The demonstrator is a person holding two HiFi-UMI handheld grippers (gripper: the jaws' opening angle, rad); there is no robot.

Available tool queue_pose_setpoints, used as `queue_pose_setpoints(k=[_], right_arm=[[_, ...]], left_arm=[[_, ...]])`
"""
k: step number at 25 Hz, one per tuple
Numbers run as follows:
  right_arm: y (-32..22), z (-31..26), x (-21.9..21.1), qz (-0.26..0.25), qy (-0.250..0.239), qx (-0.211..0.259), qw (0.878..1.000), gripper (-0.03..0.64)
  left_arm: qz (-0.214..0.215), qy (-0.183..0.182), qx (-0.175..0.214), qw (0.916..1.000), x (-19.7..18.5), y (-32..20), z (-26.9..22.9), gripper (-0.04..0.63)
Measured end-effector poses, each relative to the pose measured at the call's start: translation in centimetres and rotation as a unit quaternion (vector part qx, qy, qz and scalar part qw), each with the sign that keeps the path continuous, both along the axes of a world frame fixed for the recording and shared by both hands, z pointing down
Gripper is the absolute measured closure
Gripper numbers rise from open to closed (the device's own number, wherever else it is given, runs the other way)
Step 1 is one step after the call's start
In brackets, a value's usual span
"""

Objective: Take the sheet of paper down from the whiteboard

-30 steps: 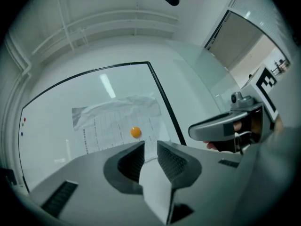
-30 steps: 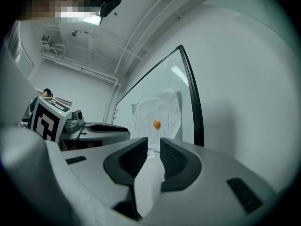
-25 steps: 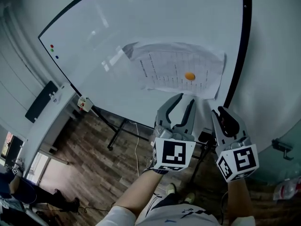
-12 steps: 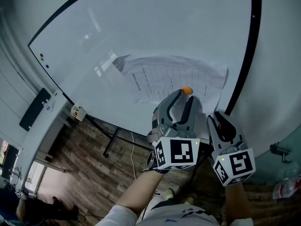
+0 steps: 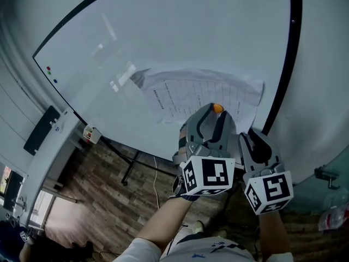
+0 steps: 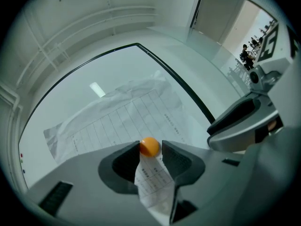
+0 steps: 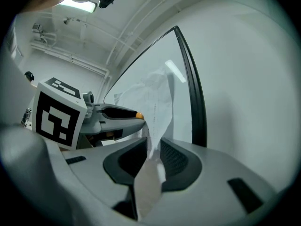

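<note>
While the printed white sheet of paper (image 5: 185, 89) hangs on the black-framed whiteboard (image 5: 163, 42), pinned by a small round orange magnet (image 6: 150, 146) near its lower edge, we hold both hands up against its lower right part. Our left hand-held gripper (image 5: 213, 115) is released. Its jaws have just been opening and now stand spread, with the magnet between their tips and a pad just beside it on either side. A loose strip of the sheet's lower edge also runs back between them. Our right hand-held gripper (image 7: 154, 139), just beside the left one and near the board's black right edge, is clenched on the sheet. Its jaws stand close together with the paper's lower corner pinched between them, and that corner bends away from the board. The rest of the sheet lies wrinkled against the board. Below us shows a wood-plank floor (image 5: 103, 195).
</note>
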State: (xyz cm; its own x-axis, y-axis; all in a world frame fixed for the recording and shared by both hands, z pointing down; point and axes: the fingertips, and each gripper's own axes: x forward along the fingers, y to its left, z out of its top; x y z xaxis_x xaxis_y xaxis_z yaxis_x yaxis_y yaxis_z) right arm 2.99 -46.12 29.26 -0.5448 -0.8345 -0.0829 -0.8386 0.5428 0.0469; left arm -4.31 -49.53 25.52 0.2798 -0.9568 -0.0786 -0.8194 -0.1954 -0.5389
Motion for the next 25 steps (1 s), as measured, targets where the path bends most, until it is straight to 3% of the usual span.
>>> queue_pose_setpoints(k=[7,10,25], right_arm=[[-0.6,0.7,0.3,0.018,-0.007,-0.012,1.000,0.535],[-0.6,0.6,0.5,0.022,-0.007,-0.011,1.000,0.570],[-0.2,0.4,1.1,0.011,-0.017,-0.017,1.000,0.604]], left_arm=[[0.009,0.008,-0.001,0.9999,-0.1,0.0,0.0,0.453],[0.014,0.016,0.003,0.9998,-0.3,0.1,-0.2,0.460],[0.045,0.053,-0.001,0.9976,-0.1,1.0,0.1,0.462]])
